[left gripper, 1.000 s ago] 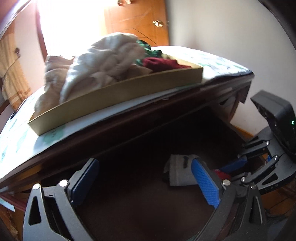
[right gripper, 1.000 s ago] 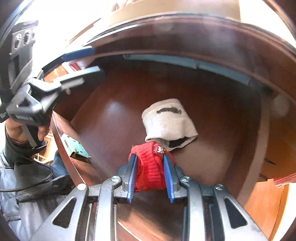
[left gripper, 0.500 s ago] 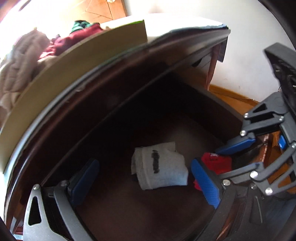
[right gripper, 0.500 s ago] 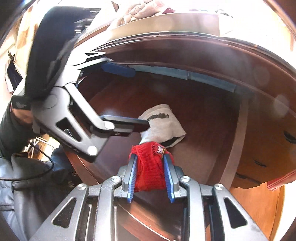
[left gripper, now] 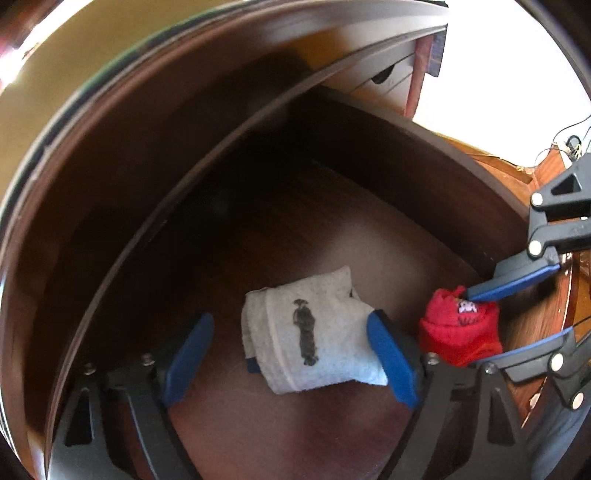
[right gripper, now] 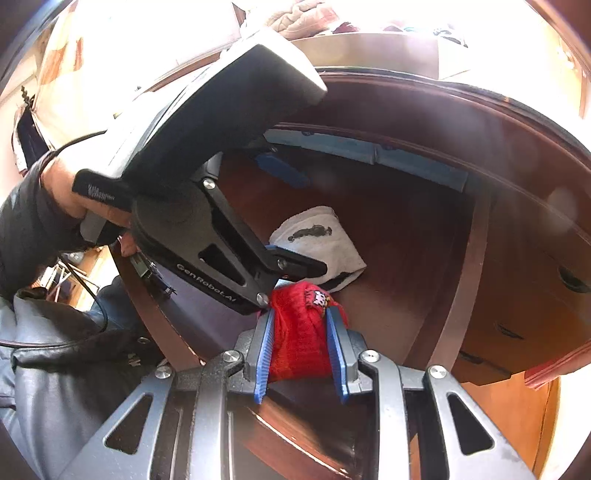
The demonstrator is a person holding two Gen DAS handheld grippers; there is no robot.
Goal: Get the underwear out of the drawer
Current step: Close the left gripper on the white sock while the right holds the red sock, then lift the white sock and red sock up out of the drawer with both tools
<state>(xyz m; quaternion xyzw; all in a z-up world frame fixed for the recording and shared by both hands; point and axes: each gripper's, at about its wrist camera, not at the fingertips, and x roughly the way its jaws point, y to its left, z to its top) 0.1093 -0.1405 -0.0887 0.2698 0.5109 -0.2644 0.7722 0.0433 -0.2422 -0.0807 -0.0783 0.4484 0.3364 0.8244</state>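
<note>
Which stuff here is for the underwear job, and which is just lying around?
For the job:
- white rolled garment
- red rolled garment
- drawer
- left gripper
- right gripper

Just lying about:
- heap of clothes on top

Home bedrm: wood dresser drawer [left gripper: 424, 147], clothes pile [right gripper: 303, 16].

Left hand-held gripper [left gripper: 291, 350] is pointing down into the dark wooden drawer [left gripper: 424, 155], jaws just been closing around the folded white underwear [left gripper: 314, 332] lying on the bottom; the right pad touches it, the left doesn't. Off to the right, the right hand-held gripper [left gripper: 491, 321] is pinching a red bundle [left gripper: 458, 332].
</note>
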